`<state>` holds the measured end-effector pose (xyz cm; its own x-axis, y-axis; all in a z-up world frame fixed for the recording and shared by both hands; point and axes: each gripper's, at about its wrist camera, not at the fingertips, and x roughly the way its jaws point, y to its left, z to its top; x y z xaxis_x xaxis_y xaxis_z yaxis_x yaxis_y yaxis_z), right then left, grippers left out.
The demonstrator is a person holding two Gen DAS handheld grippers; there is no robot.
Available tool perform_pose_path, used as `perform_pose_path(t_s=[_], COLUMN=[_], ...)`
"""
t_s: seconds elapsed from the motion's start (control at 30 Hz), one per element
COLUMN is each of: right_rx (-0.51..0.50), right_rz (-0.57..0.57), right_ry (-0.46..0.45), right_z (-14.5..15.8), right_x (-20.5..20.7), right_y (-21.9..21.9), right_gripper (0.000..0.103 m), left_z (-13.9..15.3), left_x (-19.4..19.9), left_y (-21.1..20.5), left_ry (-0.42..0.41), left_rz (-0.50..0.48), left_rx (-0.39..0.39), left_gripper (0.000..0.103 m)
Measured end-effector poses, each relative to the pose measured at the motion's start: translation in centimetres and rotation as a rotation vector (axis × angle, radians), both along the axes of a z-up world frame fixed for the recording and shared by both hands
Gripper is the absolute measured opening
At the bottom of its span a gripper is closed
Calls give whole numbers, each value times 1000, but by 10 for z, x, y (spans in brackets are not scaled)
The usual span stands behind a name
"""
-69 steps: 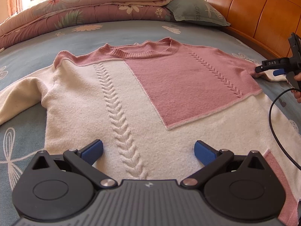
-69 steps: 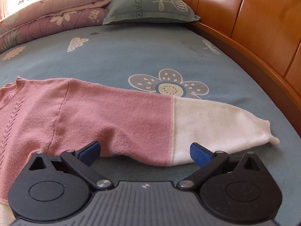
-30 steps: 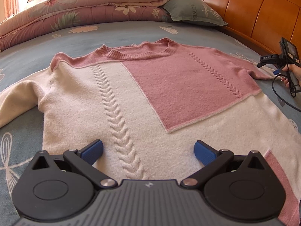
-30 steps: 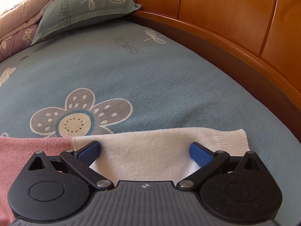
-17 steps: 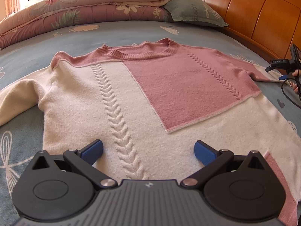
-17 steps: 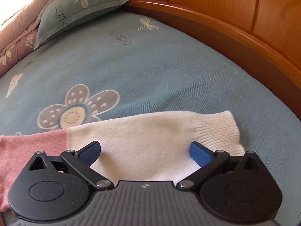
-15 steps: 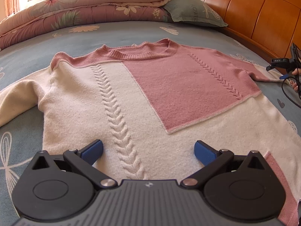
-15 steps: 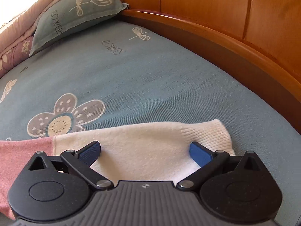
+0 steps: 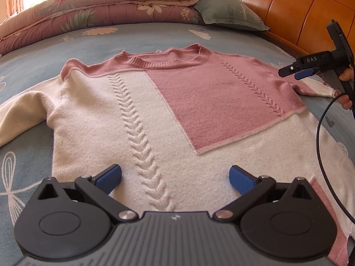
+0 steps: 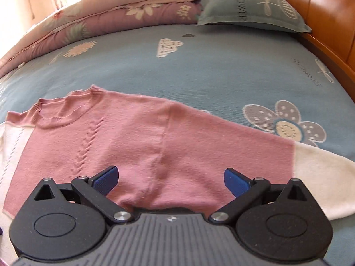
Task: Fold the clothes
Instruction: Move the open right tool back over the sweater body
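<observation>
The sweater point(image 9: 155, 115) lies flat, front up, on the bed point(image 9: 44, 51), both sleeves out at 3 and 9 o'clock (no fold made yet). Left gripper point(image 9: 175, 177) and right gripper point(image 10: 170, 178) hover, fingers wide, empty.

L tool point(image 9: 175, 177) agape, R tool point(image 10: 171, 179) agape

Pink and cream sweater point(image 9: 168, 115), colour-blocked, a cable braid running down each shade. Under it, a dusty-blue bedsheet point(image 10: 221, 66) printed with a grey-petalled flower, pale clouds and dragonflies. Mauve and beige floral quilt point(image 9: 99, 6), a sage-green pillow point(image 10: 250, 8) with a dragonfly print, an orange-brown wooden headboard point(image 9: 299, 11), blue pads point(image 9: 109, 177) on black grippers.
</observation>
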<state>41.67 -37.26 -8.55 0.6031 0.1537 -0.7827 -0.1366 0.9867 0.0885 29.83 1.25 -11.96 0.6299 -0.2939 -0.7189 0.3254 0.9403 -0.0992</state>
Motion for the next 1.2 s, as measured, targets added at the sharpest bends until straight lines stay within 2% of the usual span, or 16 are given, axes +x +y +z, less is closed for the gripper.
perform_pose_path(t_s=[0.17,0.27,0.37,0.5,0.6,0.73,0.8,0.87,1.0,1.1,1.2], right_rx=[-181,-191,-246,-291,-312,-347,-386,-375,-209,-81,39], right_rz=[26,-21,54,158,138,76,83,102,203,280,300], right_ry=[34,36,-2,-2,25,83,63,30,-41,-30,37], right_z=[-19,-8,6,-2,-16,-12,-3,7,18,11,-7], right_x=[-13,-28,-45,-55,-62,-81,-94,-106,-113,-107,-94], right_y=[8,5,30,66,66,50,54,62,94,117,126], right_gripper=[103,103,103,103,103,103,103,103,103,103,103], left_z=[1,2,3,2,2,2,3,4,4,3,2], left_x=[-1,-1,-2,-4,-5,-6,-7,-8,-10,-12,-13], left_y=[-1,1,2,0,1,5,5,5,6,8,9], left_ry=[3,12,22,22,19,24,27,31,32,25,18], left_rz=[-8,-8,-8,-19,-28,-32,-31,-30,-29,-33,-40], left_rx=[12,6,1,15,19,6,6,8,2,-2,-2], left_gripper=[102,102,102,102,102,102,102,102,102,102,102])
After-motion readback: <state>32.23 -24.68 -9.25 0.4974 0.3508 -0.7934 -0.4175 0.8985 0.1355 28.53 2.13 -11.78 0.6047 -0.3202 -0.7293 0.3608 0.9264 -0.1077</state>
